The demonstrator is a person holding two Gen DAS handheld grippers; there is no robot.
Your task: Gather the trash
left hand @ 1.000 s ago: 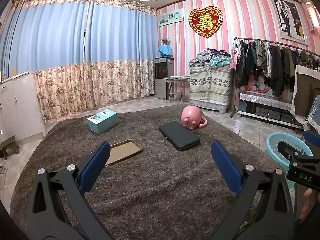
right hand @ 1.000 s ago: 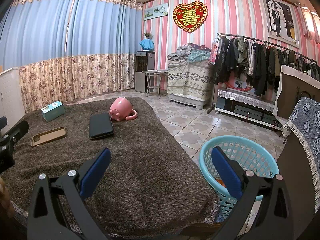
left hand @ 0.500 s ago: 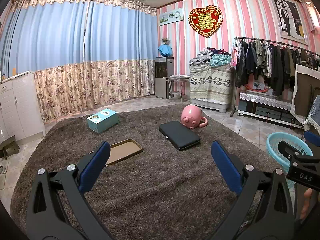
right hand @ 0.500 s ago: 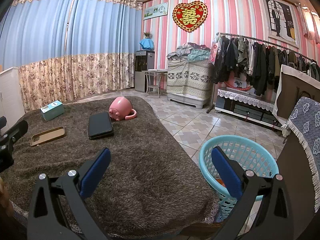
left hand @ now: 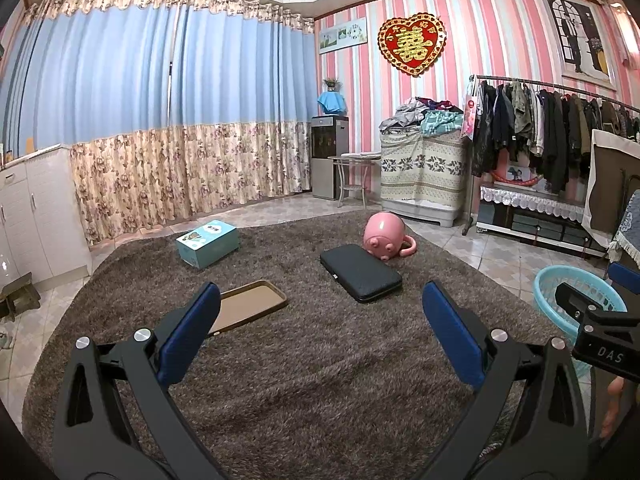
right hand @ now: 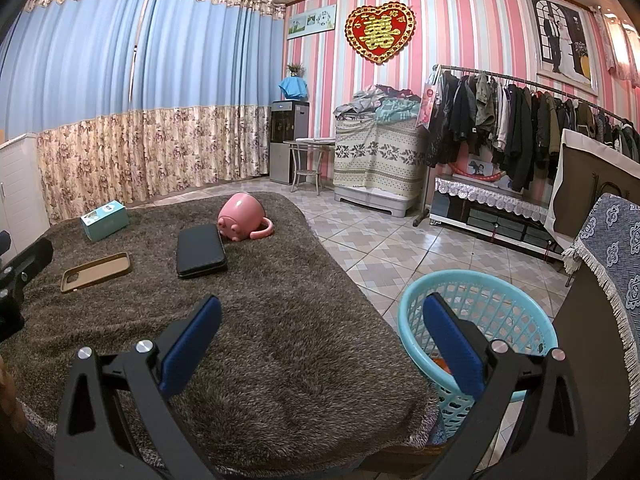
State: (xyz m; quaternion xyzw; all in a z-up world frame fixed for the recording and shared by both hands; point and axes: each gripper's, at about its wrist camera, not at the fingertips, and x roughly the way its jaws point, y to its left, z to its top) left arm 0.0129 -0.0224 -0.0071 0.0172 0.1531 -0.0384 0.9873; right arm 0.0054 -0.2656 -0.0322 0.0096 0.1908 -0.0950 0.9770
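On the brown shaggy cover point(left hand: 320, 360) lie a teal box point(left hand: 208, 243), a brown phone case point(left hand: 248, 306), a black flat case point(left hand: 360, 273) and a pink pig-shaped cup point(left hand: 386, 235) on its side. The same four show in the right wrist view: box point(right hand: 105, 220), phone case point(right hand: 96, 271), black case point(right hand: 201, 250), pink cup point(right hand: 242, 218). A light blue basket point(right hand: 476, 320) stands on the floor at the right, with something orange inside. My left gripper point(left hand: 320, 332) is open and empty above the cover. My right gripper point(right hand: 320, 332) is open and empty, near the cover's right edge.
Tiled floor point(right hand: 380, 240) lies beyond the cover. A clothes rack point(right hand: 520, 120), a covered cabinet point(right hand: 376, 160) and a water dispenser point(right hand: 288, 140) stand along the striped wall. A dark chair with a blue cloth point(right hand: 608, 264) is at the right.
Both views shift very slightly; the objects on the cover have not moved and both grippers stay open.
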